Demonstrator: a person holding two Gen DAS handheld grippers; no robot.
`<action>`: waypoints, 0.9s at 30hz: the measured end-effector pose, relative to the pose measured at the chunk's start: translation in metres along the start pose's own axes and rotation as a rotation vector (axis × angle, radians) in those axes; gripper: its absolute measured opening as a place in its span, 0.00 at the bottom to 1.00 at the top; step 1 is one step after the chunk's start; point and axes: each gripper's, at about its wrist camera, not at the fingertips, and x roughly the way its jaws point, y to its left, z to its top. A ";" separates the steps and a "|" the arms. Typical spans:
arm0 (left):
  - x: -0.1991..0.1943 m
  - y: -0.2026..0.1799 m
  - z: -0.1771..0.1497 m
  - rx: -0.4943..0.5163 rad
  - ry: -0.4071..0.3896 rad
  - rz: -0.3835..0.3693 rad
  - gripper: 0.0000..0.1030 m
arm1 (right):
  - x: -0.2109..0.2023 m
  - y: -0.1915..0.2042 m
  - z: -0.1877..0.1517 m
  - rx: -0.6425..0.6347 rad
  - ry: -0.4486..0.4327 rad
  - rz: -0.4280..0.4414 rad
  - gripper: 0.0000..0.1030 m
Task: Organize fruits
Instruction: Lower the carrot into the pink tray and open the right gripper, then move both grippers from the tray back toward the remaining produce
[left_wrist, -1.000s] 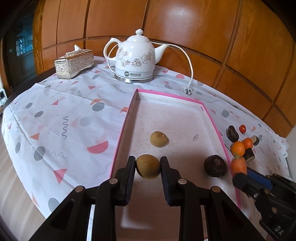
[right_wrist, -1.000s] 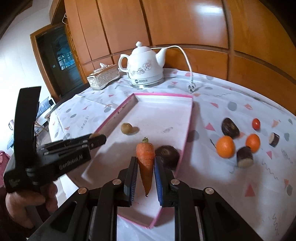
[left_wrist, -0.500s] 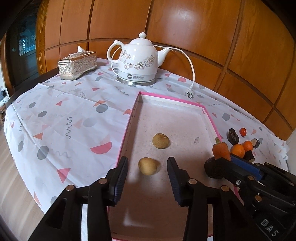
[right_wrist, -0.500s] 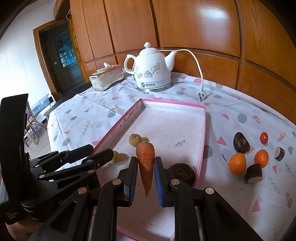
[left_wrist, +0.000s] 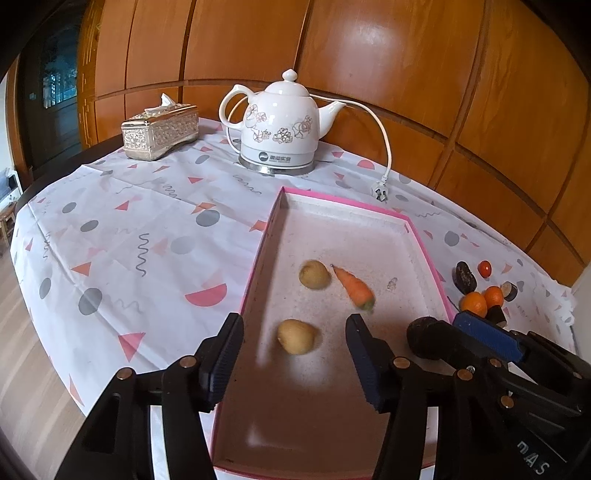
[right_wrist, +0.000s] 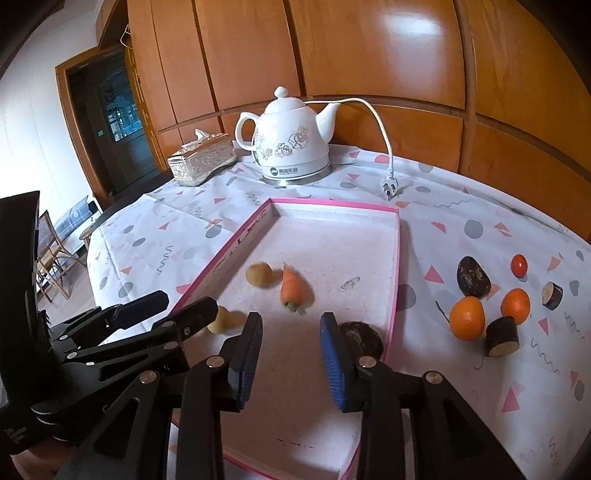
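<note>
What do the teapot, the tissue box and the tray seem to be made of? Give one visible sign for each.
Teapot: probably glazed ceramic, glossy white with printed flowers, on a shiny metal-looking base.
Tissue box: silvery, embossed, reflective surface; metal or metal-look plastic, hard to tell.
Tray: likely cardboard or foam board, with thin straight pink-edged walls and a matte, speckled whitish floor.

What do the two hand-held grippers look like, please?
Both are black plastic with scissor-like arms and round silver rivets. The left hand-held gripper and the right hand-held gripper carry dark blue ribbed finger pads. Pale lettering marks their bodies. No cables or sleeves show.
</note>
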 end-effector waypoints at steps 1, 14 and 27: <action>0.000 -0.001 -0.001 0.001 -0.001 0.001 0.57 | -0.001 0.000 -0.001 0.004 -0.004 -0.005 0.34; -0.005 -0.014 -0.003 0.054 -0.021 0.008 0.61 | -0.014 -0.017 -0.009 0.054 -0.052 -0.068 0.36; -0.011 -0.032 -0.005 0.106 -0.033 -0.005 0.68 | -0.030 -0.055 -0.021 0.153 -0.063 -0.132 0.35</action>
